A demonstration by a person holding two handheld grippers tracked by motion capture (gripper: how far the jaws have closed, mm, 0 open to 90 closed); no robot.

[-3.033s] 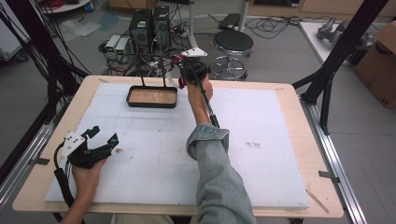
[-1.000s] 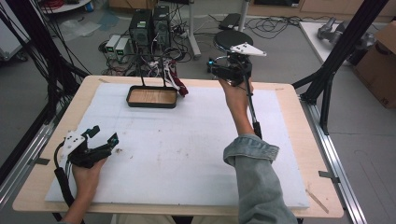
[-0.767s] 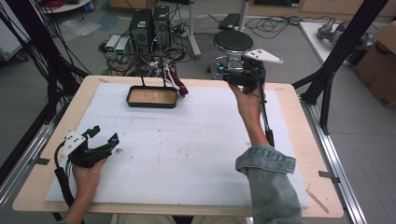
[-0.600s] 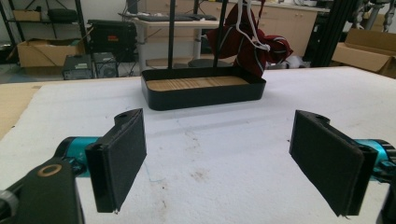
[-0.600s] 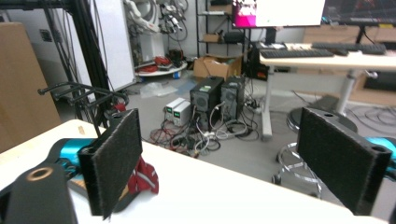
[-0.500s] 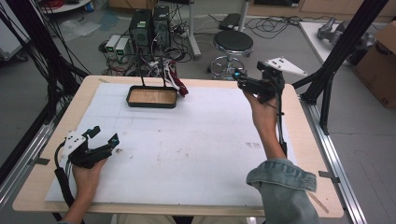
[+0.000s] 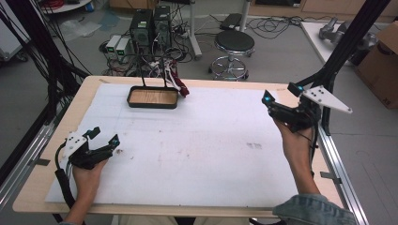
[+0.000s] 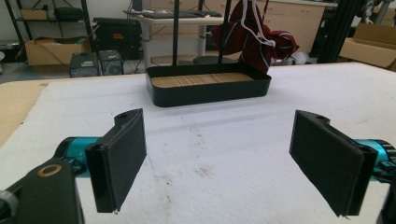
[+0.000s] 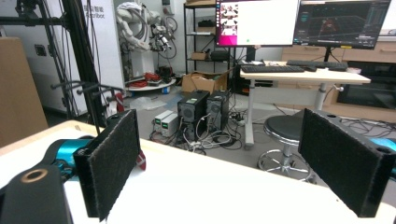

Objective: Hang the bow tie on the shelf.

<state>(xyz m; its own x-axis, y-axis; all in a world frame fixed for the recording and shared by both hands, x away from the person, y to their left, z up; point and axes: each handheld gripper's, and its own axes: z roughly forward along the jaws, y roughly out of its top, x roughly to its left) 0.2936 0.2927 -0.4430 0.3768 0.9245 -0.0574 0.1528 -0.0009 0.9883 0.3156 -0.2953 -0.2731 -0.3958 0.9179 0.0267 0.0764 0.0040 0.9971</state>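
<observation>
Black-walled tray (image 7: 152,106) with a wooden floor, set at the far left of the white-covered counter (image 7: 211,154), long side running across, parallel to the far edge. Dark red cloth (image 7: 179,86) bunched just off its right end, hanging from the black stand (image 7: 141,70) that rises behind the tray; whether touching the rim, cannot tell. Same cloth (image 8: 254,42) seen from the left gripper view up and to the right above the tray wall (image 8: 205,93).

Left gripper (image 7: 106,135) low over the near left of the counter, jaws wide apart and empty, aimed straight at the tray's long side, well apart from it. Right gripper (image 7: 280,93) held up at the far right edge, jaws likewise spread with nothing between, pointed out over the far edge toward the room beyond.

Judged from this: left hand the nearer and already lined up; tray and cloth ahead and slightly right of its jaws, broadside on.
</observation>
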